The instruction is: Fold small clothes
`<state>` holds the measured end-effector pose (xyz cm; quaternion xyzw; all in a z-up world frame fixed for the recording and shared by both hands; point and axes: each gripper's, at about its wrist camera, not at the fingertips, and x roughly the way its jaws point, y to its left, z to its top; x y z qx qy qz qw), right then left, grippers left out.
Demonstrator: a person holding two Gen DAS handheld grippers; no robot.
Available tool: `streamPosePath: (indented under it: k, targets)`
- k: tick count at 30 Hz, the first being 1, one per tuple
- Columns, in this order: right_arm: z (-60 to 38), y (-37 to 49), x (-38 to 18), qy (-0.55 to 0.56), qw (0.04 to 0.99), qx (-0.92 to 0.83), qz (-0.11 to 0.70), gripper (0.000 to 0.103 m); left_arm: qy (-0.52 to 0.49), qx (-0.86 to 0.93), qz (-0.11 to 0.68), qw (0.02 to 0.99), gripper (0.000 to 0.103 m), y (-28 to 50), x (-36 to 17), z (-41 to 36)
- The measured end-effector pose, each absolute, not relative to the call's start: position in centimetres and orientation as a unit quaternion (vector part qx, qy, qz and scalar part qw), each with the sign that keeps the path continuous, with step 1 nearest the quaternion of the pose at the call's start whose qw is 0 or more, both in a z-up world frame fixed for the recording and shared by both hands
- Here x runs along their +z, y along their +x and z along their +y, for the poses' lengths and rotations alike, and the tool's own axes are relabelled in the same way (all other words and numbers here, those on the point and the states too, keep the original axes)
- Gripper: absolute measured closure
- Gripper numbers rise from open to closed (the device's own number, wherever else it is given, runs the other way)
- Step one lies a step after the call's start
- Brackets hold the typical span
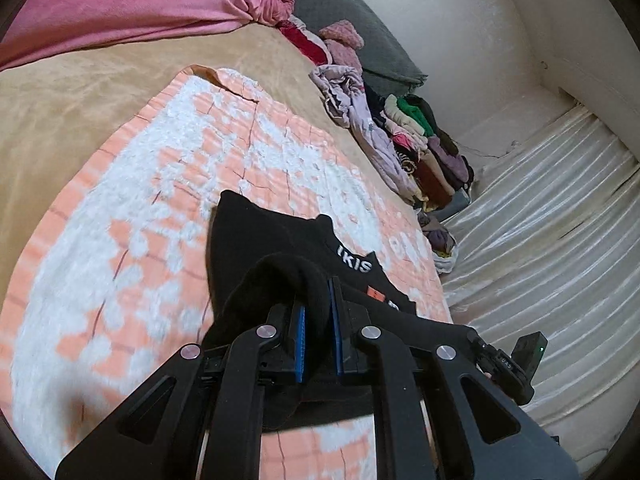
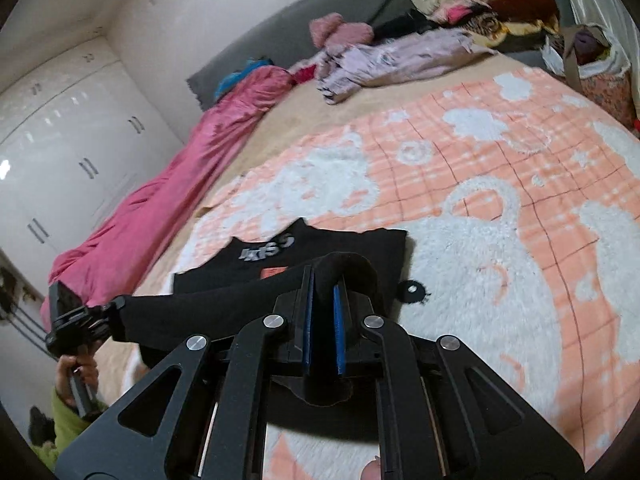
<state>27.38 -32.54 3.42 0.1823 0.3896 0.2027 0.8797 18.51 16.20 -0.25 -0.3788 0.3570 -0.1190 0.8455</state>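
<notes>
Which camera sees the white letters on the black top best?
The left wrist view: the white letters on the black top look crisp and upright there, though the fold hides some. The right wrist view shows the letters upside down and blurred. Both grippers are shut on the top.
</notes>
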Motion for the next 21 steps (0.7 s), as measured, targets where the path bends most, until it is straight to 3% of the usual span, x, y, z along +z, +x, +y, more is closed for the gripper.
streamPosePath:
  k: [17, 19, 21]
  targets:
    - [-32.7, 32.0, -2.4, 0.195, 0.859, 0.168, 0.442, 0.095, -0.381, -0.096, 0.387, 0.834, 0.089, 23.5, -5.4, 17.2]
    - [-32.7, 31.9, -2.2, 0.193, 0.859, 0.175, 0.44, 0.088, -0.385, -0.1, 0.384, 0.833, 0.084, 23.6, -5.3, 17.2]
    - [-32.6, 31.8, -1.9, 0.188, 0.86, 0.183, 0.437, 0.064, -0.386, -0.114, 0.376, 0.835, 0.072, 23.5, -5.0, 17.1]
